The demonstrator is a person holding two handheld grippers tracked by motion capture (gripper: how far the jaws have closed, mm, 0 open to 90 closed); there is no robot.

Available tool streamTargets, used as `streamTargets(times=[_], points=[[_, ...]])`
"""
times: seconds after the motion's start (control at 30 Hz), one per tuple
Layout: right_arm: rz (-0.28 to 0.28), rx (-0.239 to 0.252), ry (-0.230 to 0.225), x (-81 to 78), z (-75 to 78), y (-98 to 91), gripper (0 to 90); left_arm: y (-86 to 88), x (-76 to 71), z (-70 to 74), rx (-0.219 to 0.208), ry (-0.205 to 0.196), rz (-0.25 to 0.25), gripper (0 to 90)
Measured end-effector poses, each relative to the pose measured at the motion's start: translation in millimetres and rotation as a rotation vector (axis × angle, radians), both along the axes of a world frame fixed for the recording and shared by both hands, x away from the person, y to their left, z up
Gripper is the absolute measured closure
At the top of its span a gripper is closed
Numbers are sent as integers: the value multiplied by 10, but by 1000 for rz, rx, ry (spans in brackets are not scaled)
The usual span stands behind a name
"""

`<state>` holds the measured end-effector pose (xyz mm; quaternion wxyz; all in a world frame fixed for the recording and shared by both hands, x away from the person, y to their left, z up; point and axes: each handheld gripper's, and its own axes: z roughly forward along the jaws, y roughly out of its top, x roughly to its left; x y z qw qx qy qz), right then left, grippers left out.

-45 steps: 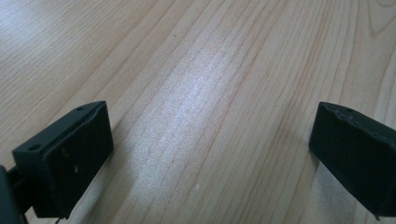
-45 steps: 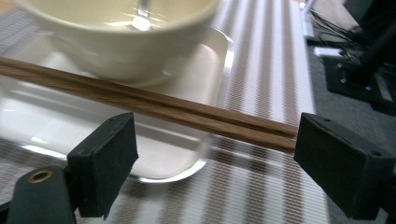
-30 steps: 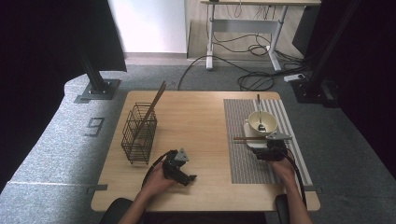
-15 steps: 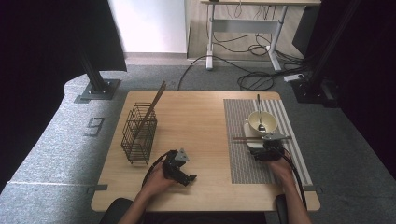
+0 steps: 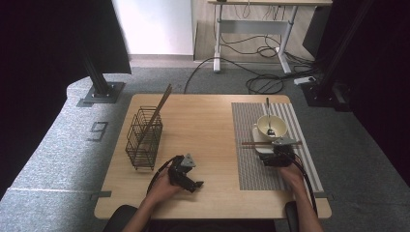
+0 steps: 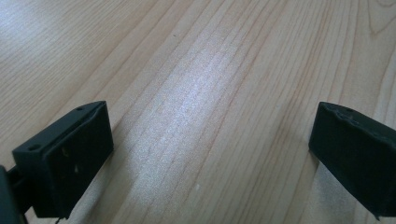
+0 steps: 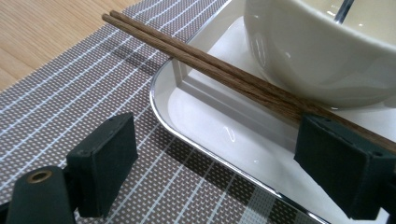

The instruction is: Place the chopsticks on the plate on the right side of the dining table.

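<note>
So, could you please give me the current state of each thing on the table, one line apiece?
Left gripper: open, nothing between its jaws, low over bare wood.
Right gripper: open, jaws astride the tray's rim.
Chopsticks: paired, lying across the white tray.
Bowl: upright on the tray, spoon inside.
Wire basket: upright, one long stick leaning in it.

Pair of dark wooden chopsticks (image 7: pixel 224 77) lying flat and side by side across the white tray (image 7: pixel 205 119), touching the cream bowl's (image 7: pixel 322 51) wall. They run just beyond the right gripper's (image 7: pixel 219 163) fingertips (image 7: pixel 343 161) (one end passes behind the right-hand finger), not between them.
</note>
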<state>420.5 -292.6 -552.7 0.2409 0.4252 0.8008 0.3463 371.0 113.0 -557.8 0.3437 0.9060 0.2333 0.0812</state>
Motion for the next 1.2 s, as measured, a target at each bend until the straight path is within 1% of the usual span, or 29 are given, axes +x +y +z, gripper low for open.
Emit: streamTargets(times=[0.17,0.23,0.33,0.43,0.5,0.53,0.63,0.77,0.97,1.1,1.13,1.2], points=[[-5,-2,-11,-64,82,-14,118,0,0,0,0,0,0,0],[-2,-2,-10,-91,113,-20,99,1,0,1,2,0,-1,0],[1,-26,-11,-147,169,-17,65,1,0,1,1,0,-1,0],[7,-39,-12,-232,233,0,48,2,0,2,2,0,0,0],[13,-48,-24,-303,277,24,45,2,0,2,2,0,0,0],[20,-60,-30,-349,305,48,40,3,-1,2,2,0,0,0],[34,-74,-38,-449,361,116,37,3,-3,2,1,0,1,0],[59,-74,-34,-590,423,214,35,4,-3,1,2,0,2,0],[116,-30,-16,-774,472,339,22,4,-3,2,1,0,2,0],[142,-9,-28,-818,464,426,15,4,-3,2,1,0,2,0],[149,-2,-23,-811,443,447,15,4,-3,2,1,0,2,0],[156,-11,-15,-781,377,488,13,4,-3,2,1,0,2,0]])
